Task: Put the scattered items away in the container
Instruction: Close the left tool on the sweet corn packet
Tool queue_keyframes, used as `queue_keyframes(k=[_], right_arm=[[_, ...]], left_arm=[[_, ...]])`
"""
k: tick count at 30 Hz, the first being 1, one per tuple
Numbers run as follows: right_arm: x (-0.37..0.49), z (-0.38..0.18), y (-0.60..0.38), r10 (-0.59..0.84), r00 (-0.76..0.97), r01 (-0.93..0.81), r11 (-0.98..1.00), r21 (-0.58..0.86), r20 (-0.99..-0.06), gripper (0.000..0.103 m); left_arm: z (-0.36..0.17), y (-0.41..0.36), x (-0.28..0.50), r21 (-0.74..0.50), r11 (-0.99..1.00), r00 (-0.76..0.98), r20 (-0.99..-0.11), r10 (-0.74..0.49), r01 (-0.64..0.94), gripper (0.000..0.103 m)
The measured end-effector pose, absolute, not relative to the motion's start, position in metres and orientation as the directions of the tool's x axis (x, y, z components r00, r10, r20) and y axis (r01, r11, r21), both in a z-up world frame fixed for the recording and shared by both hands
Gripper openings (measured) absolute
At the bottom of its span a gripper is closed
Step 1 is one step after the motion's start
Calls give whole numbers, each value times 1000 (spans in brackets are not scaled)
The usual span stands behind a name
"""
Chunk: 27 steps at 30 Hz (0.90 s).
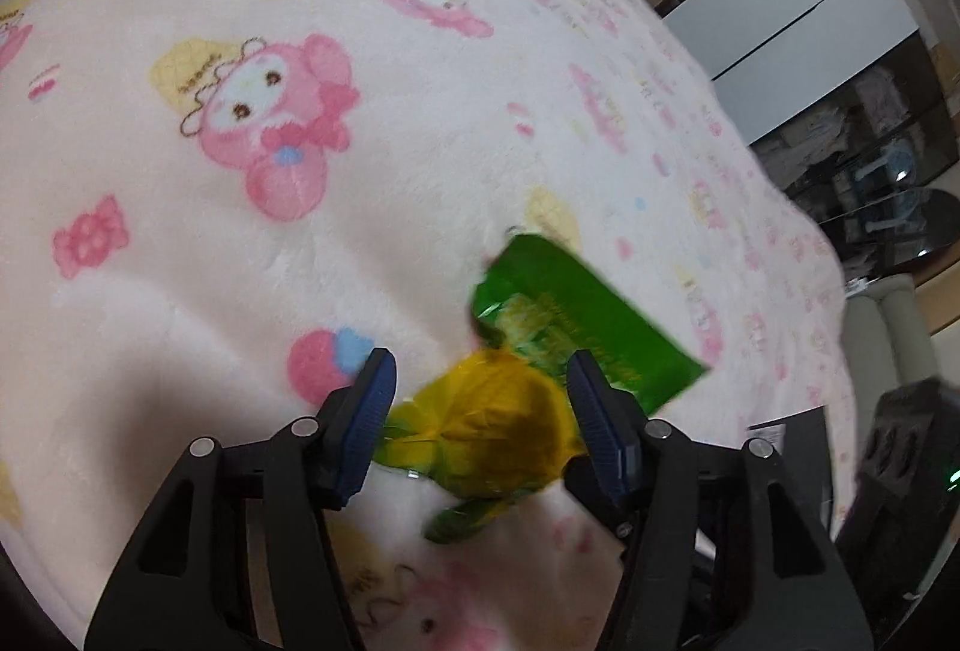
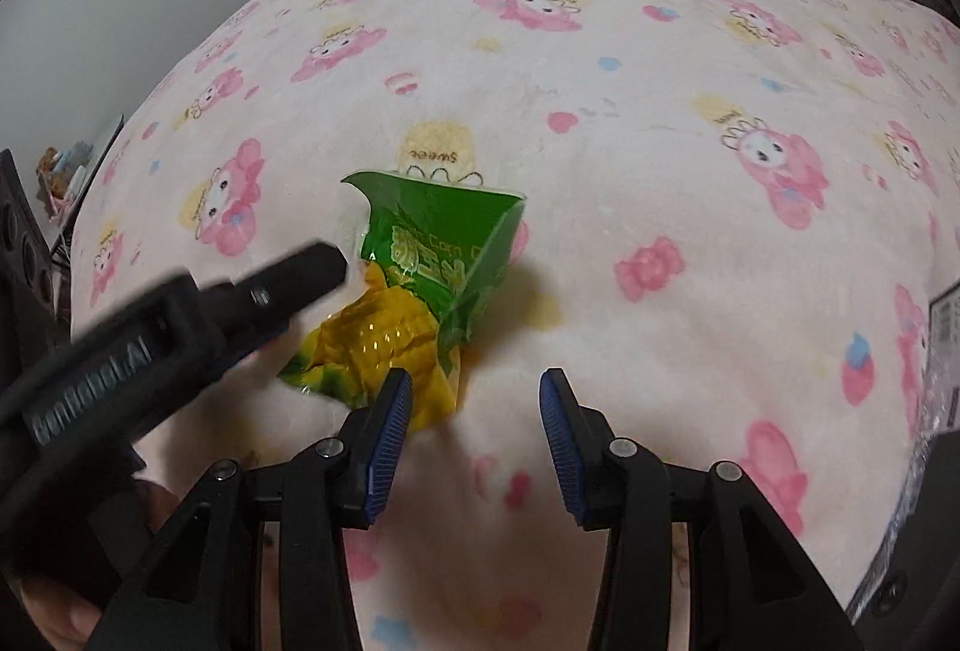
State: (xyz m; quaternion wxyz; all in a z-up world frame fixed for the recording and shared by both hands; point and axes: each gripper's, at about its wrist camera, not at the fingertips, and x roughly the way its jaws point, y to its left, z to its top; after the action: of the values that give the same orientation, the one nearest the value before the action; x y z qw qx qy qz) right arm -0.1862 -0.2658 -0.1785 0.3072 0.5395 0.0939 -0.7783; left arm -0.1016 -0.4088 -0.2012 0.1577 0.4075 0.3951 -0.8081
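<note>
A crumpled green and yellow snack bag (image 1: 576, 315) lies on the pink cartoon-print blanket (image 1: 240, 171). My left gripper (image 1: 480, 360) is open and straddles the bag's yellow end, with both blue pads beside the foil; I see no squeeze on it. In the right wrist view the same bag (image 2: 432, 255) sits just ahead and left, and one of the left gripper's fingers (image 2: 300, 273) reaches over it from the left, blurred. My right gripper (image 2: 475, 375) is open with only blanket between its fingers. Its left pad is next to the bag's yellow corner.
The blanket (image 2: 690, 201) covers a bed that fills both views. White cabinets (image 1: 810, 9) and a black box (image 1: 912, 459) stand past the bed's right edge. A plastic-wrapped package (image 2: 942, 351) lies at the right edge. A hand (image 2: 60, 615) shows at lower left.
</note>
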Motion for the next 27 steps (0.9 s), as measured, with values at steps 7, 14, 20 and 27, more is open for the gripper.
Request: queue_keyframes(k=[7,14,20,27], right_arm=[[-203,-193,-274,-397,-253,597,-782,181,-882,51],[-197,-182,-265,-459,-239,628,-745,225,-855,27],[-176,-163,-253,-463,-238,647,-731,217,-854,27],[-188,-167,-238,-448,-229,585,-773,246,-864,44]], left_arm=[[-221,-415,-109,-551,-610,-621,-774,119,569,69],[-208,-401,-105,-585,-638,-659,-735,158,501,48],[-191,-389,-83,-609,-633,-680,-712,172,478,37],[-210,-409,-83,-662,-553,-697,-691,191,506,53]])
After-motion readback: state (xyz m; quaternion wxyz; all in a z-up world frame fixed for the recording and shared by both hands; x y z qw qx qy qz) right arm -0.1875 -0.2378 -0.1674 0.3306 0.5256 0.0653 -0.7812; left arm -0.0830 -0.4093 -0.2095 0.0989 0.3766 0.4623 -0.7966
